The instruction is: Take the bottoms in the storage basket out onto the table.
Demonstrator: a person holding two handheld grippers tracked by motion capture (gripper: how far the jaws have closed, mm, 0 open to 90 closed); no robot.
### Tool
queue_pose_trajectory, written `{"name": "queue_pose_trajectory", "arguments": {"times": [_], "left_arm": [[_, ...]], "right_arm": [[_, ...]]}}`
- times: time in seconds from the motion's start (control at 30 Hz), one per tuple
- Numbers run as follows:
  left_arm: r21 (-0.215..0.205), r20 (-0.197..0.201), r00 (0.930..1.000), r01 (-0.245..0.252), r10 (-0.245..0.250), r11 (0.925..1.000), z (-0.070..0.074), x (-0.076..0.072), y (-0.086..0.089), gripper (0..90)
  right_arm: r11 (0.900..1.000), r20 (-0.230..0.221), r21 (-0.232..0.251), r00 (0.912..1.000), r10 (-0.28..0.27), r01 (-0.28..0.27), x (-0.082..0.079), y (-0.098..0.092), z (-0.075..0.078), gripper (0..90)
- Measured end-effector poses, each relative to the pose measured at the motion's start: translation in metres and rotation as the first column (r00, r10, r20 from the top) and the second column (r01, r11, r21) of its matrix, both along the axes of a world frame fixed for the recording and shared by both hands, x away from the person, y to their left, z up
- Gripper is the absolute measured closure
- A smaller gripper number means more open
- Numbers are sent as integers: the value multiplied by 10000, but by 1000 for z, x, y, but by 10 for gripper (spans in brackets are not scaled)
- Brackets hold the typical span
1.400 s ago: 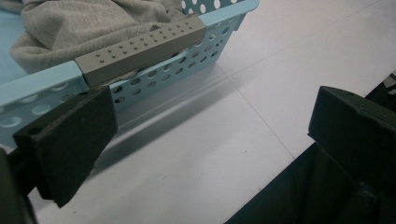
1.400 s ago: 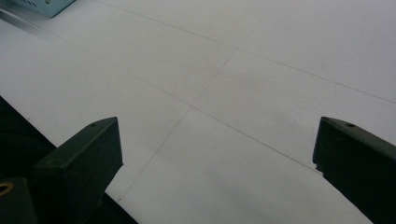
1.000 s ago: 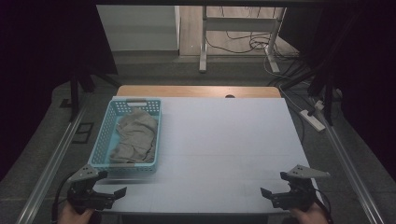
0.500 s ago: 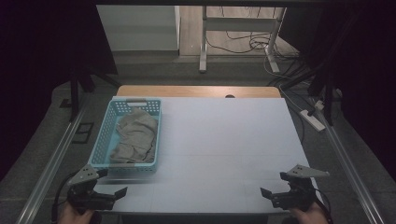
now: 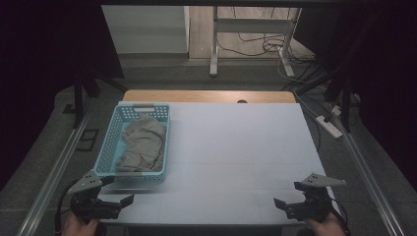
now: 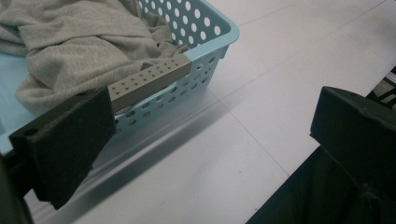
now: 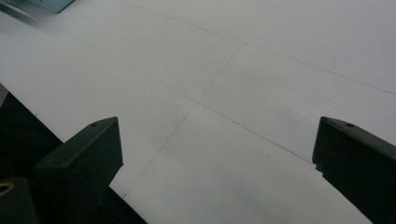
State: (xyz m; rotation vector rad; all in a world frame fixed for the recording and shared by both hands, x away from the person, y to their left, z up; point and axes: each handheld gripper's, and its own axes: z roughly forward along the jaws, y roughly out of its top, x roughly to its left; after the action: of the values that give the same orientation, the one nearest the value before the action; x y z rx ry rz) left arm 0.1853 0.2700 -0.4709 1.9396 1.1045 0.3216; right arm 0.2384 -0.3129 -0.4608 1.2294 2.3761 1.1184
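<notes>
A light blue perforated basket (image 5: 164, 142) stands on the left part of the white table (image 5: 236, 147), holding a crumpled grey cloth (image 5: 142, 145). My left gripper (image 5: 118, 191) hovers open at the table's near left corner, just in front of the basket's near wall. In the left gripper view the basket (image 6: 219, 32) and cloth (image 6: 79, 37) lie close ahead on the left, and the gripper (image 6: 243, 107) holds nothing between its wide-apart jaws. My right gripper (image 5: 287, 194) is open at the near right corner, over bare table (image 7: 233, 70), and its jaws (image 7: 217, 140) are empty.
A wooden strip (image 5: 206, 96) runs along the table's far edge. Metal rails flank the table on both sides. A power strip (image 5: 329, 125) and cables lie on the floor at the right. A corner of the basket (image 7: 53, 3) peeks in at the top left of the right gripper view.
</notes>
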Motion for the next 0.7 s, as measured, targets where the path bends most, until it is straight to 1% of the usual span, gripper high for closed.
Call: {"name": "queue_pose_trajectory", "arguments": {"times": [0.1,0.3,0.4,0.47,0.63,0.7], "left_arm": [[136,91,9999,67,-68,9999,2,2,-2,0],[239,155,9997,159,-163,9996,3,4,-2,0],[189,155,9996,235,-238,9995,2,6,-2,0],[35,141,9993,353,-353,9994,1,8,0,0],[-142,43,9989,470,-469,9988,0,11,3,0],[-215,84,9990,451,-449,9988,1,12,4,0]], "right_arm": [[10000,-9,-8,10000,-1,1,0,0,0,21],[10000,-24,-19,10000,9,-9,0,0,0,21],[10000,-39,-22,10000,12,-12,0,0,0,21],[10000,-39,-42,10000,18,-18,0,0,0,21],[10000,-1,-59,10000,22,-22,0,1,-1,21],[10000,2,-57,10000,18,-18,0,1,-1,21]]}}
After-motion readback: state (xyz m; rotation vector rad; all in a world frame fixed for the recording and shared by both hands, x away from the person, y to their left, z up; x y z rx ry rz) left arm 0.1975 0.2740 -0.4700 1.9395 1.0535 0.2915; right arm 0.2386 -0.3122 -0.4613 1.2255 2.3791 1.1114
